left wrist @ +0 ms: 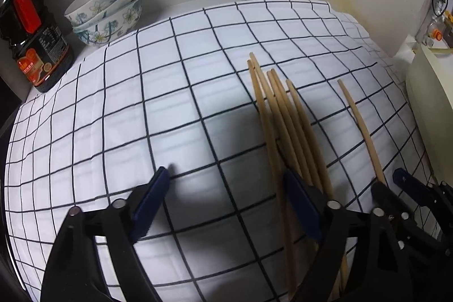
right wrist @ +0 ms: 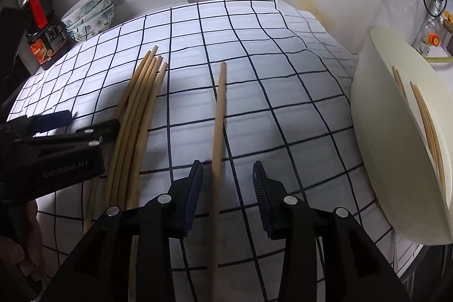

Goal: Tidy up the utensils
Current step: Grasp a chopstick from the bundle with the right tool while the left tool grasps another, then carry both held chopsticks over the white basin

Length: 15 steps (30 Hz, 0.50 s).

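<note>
A single slim, round wooden chopstick [right wrist: 219, 115] is lying on the white, dark-gridded cloth [right wrist: 254, 104], running between the parted ribbed blue pads of the right gripper [right wrist: 228, 180], neither pad pressing it. Left of it, a fanned bundle of chopsticks [left wrist: 286, 120] is resting on the cloth. The left gripper [left wrist: 226, 183] is angling downward, jaws wide, its right pad beside the bundle, gripping nothing. More chopsticks are sitting in the smooth cream holder [right wrist: 396, 137].
</note>
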Each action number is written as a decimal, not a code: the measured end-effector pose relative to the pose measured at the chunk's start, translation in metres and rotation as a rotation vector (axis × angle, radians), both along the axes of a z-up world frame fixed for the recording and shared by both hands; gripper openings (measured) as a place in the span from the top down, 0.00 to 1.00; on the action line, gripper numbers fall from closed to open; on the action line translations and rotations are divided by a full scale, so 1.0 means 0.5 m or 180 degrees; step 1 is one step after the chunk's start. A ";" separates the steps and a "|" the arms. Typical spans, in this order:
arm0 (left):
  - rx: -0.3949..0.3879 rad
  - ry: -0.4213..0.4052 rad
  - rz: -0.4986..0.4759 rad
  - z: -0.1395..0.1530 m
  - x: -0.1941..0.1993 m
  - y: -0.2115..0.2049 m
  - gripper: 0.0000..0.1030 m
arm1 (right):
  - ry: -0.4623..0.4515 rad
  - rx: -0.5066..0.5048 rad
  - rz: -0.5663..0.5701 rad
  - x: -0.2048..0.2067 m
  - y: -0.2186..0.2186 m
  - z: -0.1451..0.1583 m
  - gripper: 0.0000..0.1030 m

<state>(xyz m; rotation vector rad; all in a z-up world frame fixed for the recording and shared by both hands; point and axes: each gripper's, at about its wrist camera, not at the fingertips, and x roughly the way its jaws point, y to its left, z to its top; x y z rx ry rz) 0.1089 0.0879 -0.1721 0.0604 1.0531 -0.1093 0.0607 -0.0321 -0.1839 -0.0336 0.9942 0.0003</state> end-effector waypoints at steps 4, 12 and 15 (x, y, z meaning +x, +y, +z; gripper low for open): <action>-0.0025 -0.0064 -0.0109 0.006 -0.012 -0.016 0.49 | 0.0006 0.0001 0.0044 0.003 0.006 0.000 0.72; -0.0053 -0.0030 -0.0264 0.011 -0.032 -0.029 0.93 | 0.0035 0.0055 0.0144 0.003 0.015 0.001 0.94; -0.0137 0.0070 -0.0263 0.013 -0.037 -0.019 0.93 | 0.0069 0.0196 0.0083 0.001 0.005 0.004 0.94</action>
